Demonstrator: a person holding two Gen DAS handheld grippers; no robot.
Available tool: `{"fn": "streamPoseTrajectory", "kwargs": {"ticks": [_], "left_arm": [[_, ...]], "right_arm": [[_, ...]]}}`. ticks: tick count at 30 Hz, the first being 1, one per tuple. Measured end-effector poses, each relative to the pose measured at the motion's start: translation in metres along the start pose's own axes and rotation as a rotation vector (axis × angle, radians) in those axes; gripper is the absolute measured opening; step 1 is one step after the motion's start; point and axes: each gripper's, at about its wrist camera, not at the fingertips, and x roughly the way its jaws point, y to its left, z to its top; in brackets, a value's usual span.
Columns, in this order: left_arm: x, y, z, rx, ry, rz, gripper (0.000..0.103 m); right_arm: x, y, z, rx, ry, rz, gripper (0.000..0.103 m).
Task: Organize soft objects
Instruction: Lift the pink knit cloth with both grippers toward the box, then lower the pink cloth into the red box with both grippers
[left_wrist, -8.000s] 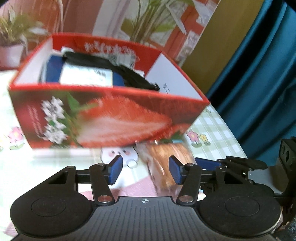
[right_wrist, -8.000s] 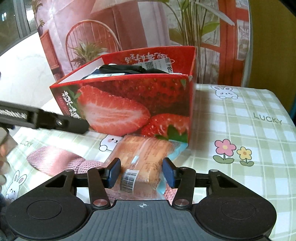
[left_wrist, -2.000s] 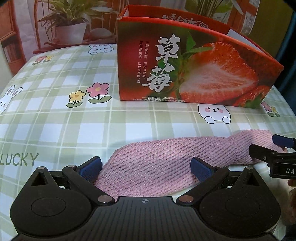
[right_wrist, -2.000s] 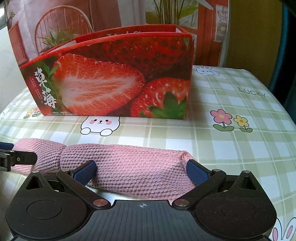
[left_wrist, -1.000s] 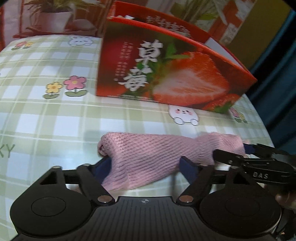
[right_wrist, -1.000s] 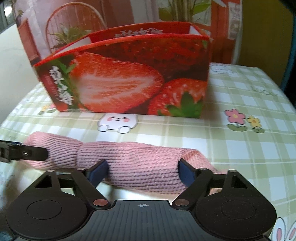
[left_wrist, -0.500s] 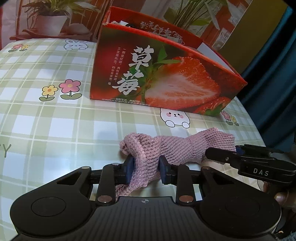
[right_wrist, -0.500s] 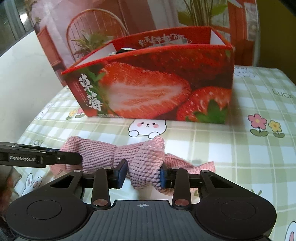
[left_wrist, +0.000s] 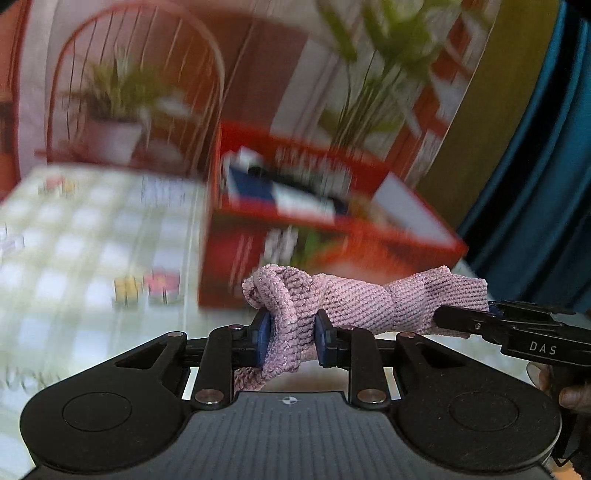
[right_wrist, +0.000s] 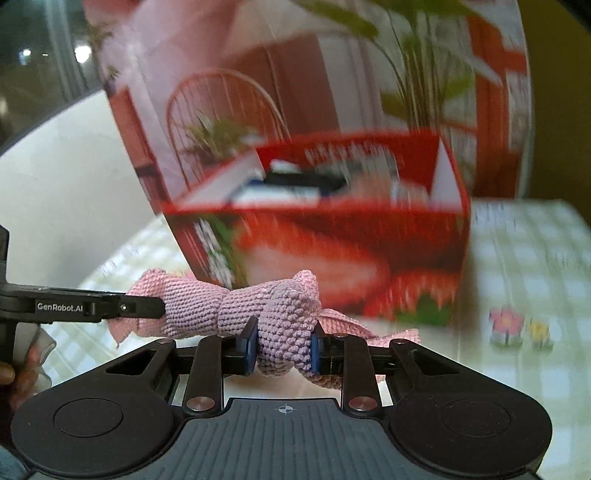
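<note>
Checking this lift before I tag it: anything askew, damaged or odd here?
Nothing damaged or spilled. The pink knit cloth is bunched, not flat: left gripper and right gripper, jaws closing, each pinch an end, so it spans between them in front of the strawberry box. Heavy motion blur hides the box contents.

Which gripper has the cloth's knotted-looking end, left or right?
Both grippers pinch bunched folds, so that cannot separate them. The left gripper holds the pink knit cloth near its end; the right gripper has loose cloth trailing past it.
</note>
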Motion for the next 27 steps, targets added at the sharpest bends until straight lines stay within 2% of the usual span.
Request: {"fn": "streamPoseTrajectory", "kwargs": {"ticks": [6, 10, 13, 16, 23, 27], "left_arm": [[-0.011, -0.015, 0.052, 0.059, -0.107, -0.008, 0.027], [0.002, -0.023, 0.084, 0.098, -0.124, -0.001, 0.027], [0.025, -0.025, 0.103, 0.105, -0.078, -0.007, 0.027], [0.053, -0.026, 0.111, 0.129, -0.004, 0.005, 0.027], [0.095, -0.018, 0.103, 0.152, 0.125, 0.033, 0.027], [0.115, -0.014, 0.102, 0.156, 0.18, 0.064, 0.027]], "right_arm": [[-0.02, 0.005, 0.051, -0.068, -0.114, 0.027, 0.024], [-0.017, 0.001, 0.087, -0.085, -0.156, 0.031, 0.024], [-0.006, -0.005, 0.109, -0.095, -0.161, 0.011, 0.024], [0.013, -0.019, 0.12, -0.047, -0.124, 0.001, 0.024], [0.057, -0.047, 0.111, 0.033, 0.039, -0.016, 0.024], [0.076, -0.054, 0.107, 0.071, 0.089, -0.028, 0.024]]}}
